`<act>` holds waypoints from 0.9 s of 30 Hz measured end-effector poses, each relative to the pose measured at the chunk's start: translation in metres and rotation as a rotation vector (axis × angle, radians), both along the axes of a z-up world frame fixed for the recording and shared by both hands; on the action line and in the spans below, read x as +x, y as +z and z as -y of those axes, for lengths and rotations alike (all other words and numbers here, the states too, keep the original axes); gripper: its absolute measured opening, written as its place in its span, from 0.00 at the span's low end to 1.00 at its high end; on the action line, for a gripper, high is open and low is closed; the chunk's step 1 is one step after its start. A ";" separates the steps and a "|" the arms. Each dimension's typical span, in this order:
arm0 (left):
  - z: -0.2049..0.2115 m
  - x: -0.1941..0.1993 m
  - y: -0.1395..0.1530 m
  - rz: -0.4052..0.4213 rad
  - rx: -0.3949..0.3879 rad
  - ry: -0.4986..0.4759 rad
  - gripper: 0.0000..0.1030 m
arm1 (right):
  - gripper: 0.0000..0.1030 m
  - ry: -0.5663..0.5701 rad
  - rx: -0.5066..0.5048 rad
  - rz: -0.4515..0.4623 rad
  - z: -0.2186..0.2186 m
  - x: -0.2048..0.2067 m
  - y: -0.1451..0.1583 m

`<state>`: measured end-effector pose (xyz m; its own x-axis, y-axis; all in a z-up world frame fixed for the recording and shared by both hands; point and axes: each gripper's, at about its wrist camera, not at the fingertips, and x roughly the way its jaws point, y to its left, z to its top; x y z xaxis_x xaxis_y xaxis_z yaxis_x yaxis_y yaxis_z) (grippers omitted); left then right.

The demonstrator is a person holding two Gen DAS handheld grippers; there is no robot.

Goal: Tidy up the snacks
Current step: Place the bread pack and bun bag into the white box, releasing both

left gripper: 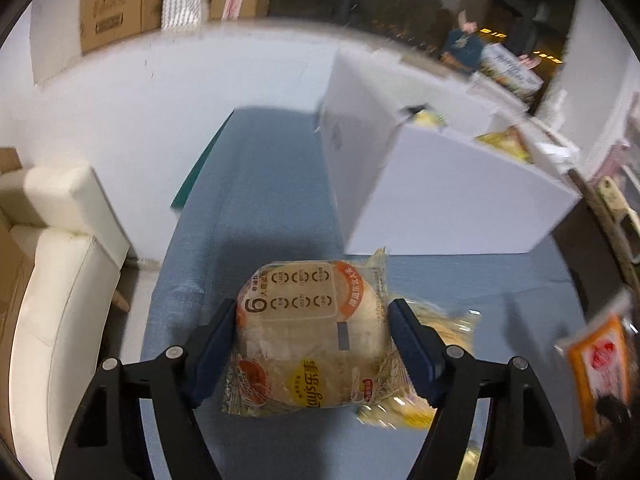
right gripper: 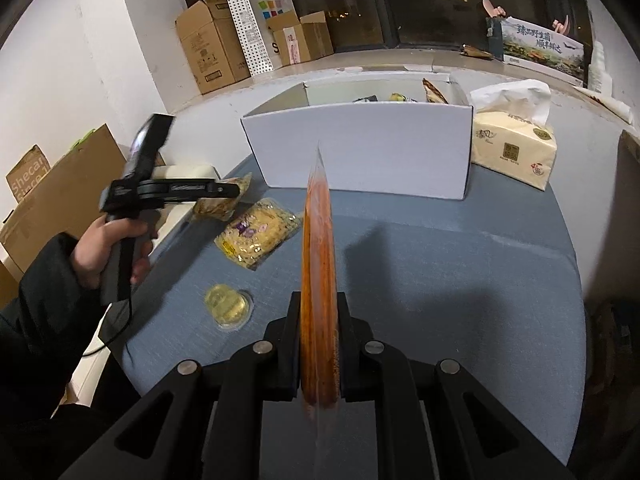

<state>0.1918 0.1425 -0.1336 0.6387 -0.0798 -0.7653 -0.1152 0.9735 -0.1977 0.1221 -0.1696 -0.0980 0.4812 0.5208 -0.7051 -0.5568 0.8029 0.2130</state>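
My left gripper (left gripper: 312,340) is shut on a Lay's chip multipack (left gripper: 312,332) and holds it above the blue table (left gripper: 256,208), short of the white box (left gripper: 440,192). My right gripper (right gripper: 319,344) is shut on an orange snack packet (right gripper: 319,264), held edge-on above the table in front of the white box (right gripper: 360,148). That box holds a few snacks. In the right wrist view the left gripper (right gripper: 236,190) shows at the left with its pack (right gripper: 218,204). A yellow noodle bag (right gripper: 258,236) and a clear jelly cup (right gripper: 229,304) lie on the table.
A tissue pack (right gripper: 516,148) stands right of the box. A cream sofa (left gripper: 60,280) is left of the table. Cardboard boxes (right gripper: 212,44) and a paper bag (right gripper: 256,24) line the sill by the window.
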 end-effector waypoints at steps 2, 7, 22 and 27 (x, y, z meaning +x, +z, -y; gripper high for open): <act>0.008 -0.014 0.016 0.045 0.010 -0.032 0.77 | 0.13 0.003 0.012 0.003 -0.002 0.003 0.003; 0.030 -0.031 0.073 0.177 0.024 -0.122 0.77 | 0.13 0.009 0.057 0.019 -0.007 0.017 0.019; 0.065 0.071 0.174 0.351 0.001 -0.259 0.77 | 0.13 -0.047 0.177 0.096 -0.032 0.139 0.107; 0.066 0.114 0.161 0.310 0.003 -0.271 0.77 | 0.13 -0.069 0.170 0.075 -0.048 0.193 0.112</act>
